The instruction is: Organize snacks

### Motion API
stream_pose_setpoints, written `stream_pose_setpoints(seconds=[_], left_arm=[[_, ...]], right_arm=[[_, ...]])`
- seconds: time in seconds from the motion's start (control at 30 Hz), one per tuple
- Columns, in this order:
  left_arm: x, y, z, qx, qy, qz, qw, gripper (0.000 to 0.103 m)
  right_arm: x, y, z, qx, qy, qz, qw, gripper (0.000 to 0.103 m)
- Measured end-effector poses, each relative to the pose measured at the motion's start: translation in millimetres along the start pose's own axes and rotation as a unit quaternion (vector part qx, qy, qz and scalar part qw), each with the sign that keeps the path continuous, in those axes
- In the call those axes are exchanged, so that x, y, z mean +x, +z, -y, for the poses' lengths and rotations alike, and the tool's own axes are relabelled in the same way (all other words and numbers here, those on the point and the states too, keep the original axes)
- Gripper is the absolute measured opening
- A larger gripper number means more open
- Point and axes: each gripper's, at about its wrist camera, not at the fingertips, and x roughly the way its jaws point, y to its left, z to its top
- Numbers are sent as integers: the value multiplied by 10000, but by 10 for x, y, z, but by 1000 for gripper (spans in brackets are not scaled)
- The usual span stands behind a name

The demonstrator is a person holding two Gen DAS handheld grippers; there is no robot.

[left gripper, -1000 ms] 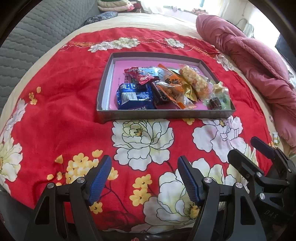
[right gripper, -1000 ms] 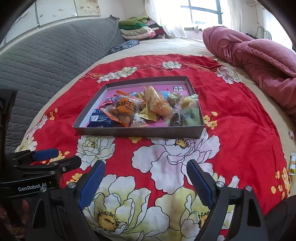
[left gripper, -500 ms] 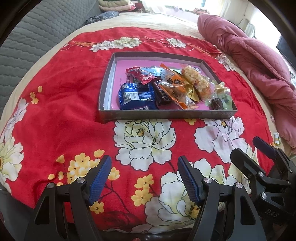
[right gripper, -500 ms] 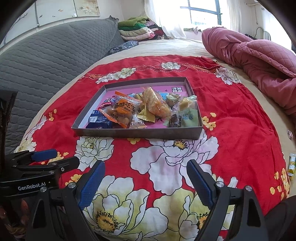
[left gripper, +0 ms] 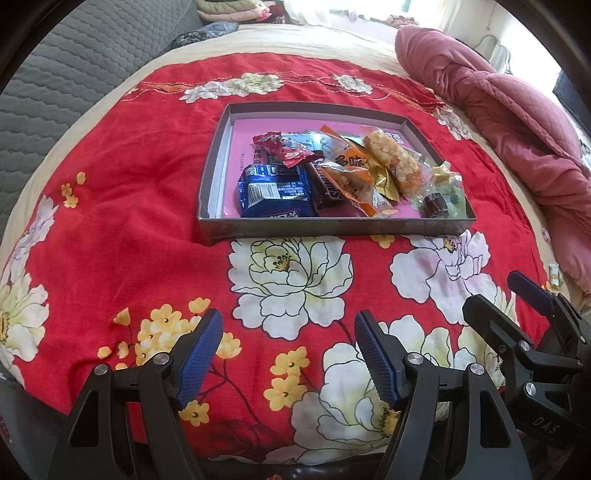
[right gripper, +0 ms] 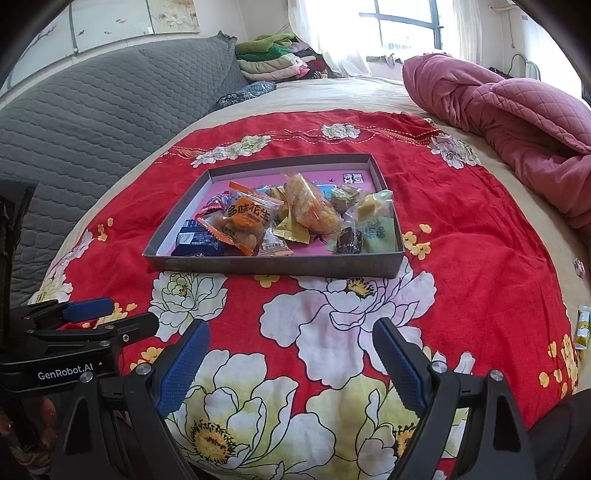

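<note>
Light, crinkly, slippery snack packets (left gripper: 332,177) heaped in the grey tray (left gripper: 332,225) on the bed, best pinched at sealed edges; left claw (left gripper: 288,354) and right claw (right gripper: 291,362) released, empty.

We see both views lit by strong daylight from the window (right gripper: 402,29) at the far end of the room, which burns out to plain white in the right wrist view, along with the curtains beside it. The same glare washes out the upper right of the left wrist view. The red floral cloth (left gripper: 122,192) is bright and saturated, with only soft shadows under the near wall of the tray (left gripper: 332,226). Clear wrappers in the tray catch small highlights. Both pictures are sharp at the centre, without motion blur. The fisheye bends the bed into a dome, and the corners fall to black.
</note>
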Motion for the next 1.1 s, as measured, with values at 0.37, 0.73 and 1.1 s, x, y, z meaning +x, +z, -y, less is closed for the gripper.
stream_pose_setpoints(seconds=[0.37, 0.73, 1.1], left_arm=[[12, -3, 11, 10, -22, -22, 10000, 75], [36, 2, 3, 1, 24, -71, 10000, 75], [45, 21, -51, -67, 128, -31, 9999, 75]], right_arm=[[3, 2, 1, 1, 2, -6, 10000, 89], [1, 2, 4, -6, 9, -1, 10000, 89], [0, 5, 16, 14, -1, 12, 10000, 89]])
